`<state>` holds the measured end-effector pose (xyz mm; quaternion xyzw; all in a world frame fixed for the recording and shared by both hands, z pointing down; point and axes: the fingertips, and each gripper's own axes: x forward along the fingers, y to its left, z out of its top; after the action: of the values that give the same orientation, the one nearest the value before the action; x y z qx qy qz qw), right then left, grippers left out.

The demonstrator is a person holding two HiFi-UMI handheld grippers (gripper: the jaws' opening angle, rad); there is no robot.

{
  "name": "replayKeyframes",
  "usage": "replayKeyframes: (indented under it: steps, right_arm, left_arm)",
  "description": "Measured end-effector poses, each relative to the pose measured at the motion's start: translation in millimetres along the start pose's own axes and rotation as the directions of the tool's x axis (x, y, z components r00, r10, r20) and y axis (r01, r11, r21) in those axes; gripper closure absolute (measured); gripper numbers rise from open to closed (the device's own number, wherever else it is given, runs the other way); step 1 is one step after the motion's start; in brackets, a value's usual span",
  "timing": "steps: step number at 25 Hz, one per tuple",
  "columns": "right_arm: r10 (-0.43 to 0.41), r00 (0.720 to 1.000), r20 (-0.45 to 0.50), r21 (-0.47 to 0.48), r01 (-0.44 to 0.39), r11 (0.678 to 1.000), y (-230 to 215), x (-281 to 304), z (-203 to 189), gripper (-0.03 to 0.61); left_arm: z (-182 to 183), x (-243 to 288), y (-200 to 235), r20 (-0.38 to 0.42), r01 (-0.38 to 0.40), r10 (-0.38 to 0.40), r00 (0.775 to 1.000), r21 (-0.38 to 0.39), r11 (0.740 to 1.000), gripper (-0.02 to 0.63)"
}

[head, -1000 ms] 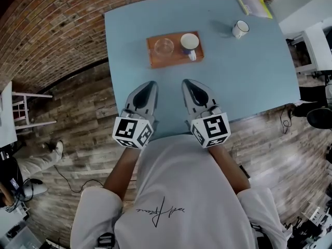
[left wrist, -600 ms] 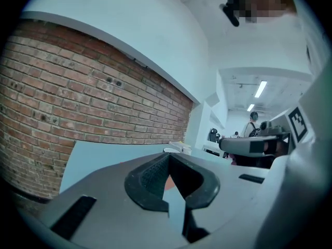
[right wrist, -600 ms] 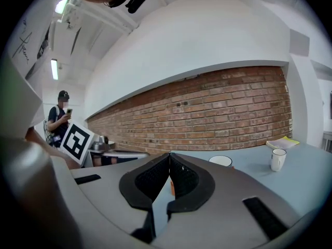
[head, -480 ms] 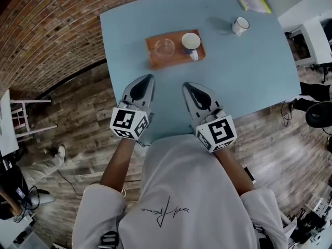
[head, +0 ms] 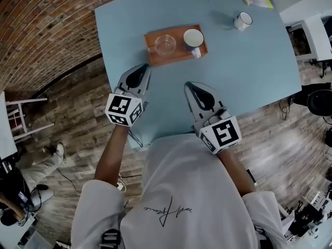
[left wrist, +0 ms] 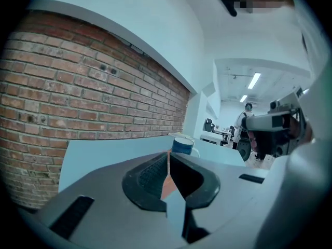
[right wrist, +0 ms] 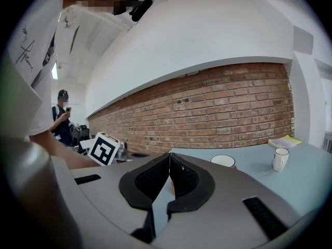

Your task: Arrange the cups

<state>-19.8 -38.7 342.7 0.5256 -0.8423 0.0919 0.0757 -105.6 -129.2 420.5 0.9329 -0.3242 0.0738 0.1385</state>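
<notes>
Lt-blue table (head: 249, 71), orange tray (head: 179, 56), blue mug (left wrist: 182, 145), white mug (head: 242, 21), red-brick wall (right wrist: 233, 108).

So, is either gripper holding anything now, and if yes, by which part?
Nothing is held. The left gripper and the right gripper both have their jaws shut together with nothing between them, short of the cups.

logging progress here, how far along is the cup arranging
Done: a glass and a mug sit on the tray. In hand: nothing; the left gripper and right gripper are both shut and empty, over the near edge of the table. Left: a second mug stands alone at the far right, off the tray, probably the next to move.
</notes>
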Motion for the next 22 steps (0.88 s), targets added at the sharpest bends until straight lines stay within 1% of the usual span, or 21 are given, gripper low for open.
replayKeyframes:
  steps: [8,12,17,19,22]
  right_arm:
    - [0.004,1.0,-0.025,-0.007,-0.004,1.0,-10.1,12.0,-1.5,0.557]
    - [0.003,0.999,-0.045,-0.002,-0.003,1.0,-14.0,16.3,-5.1,0.557]
    - [0.003,0.997,-0.074,0.008,-0.003,1.0,-19.8,23.2,-10.2,0.557]
    - [0.0,0.996,-0.087,0.018,0.001,1.0,-23.0,25.6,-11.8,0.557]
    - [-0.003,0.996,-0.094,0.017,0.004,1.0,-27.6,27.2,-14.4,0.557]
  left_arm:
    - [-11.8,23.5,18.8,-0.039,0.094,-0.092,0.995,0.048,0.994,0.604]
    - [-17.3,34.3,26.3,-0.056,0.151,-0.147,0.988,0.067,0.986,0.603]
    - [-22.6,46.0,39.4,-0.088,0.2,-0.191,0.978,0.115,0.973,0.598]
    - [-24.4,51.1,40.6,-0.114,0.24,-0.226,0.967,0.134,0.961,0.494]
    - [-27.6,58.2,41.7,-0.139,0.289,-0.27,0.953,0.138,0.947,0.482]
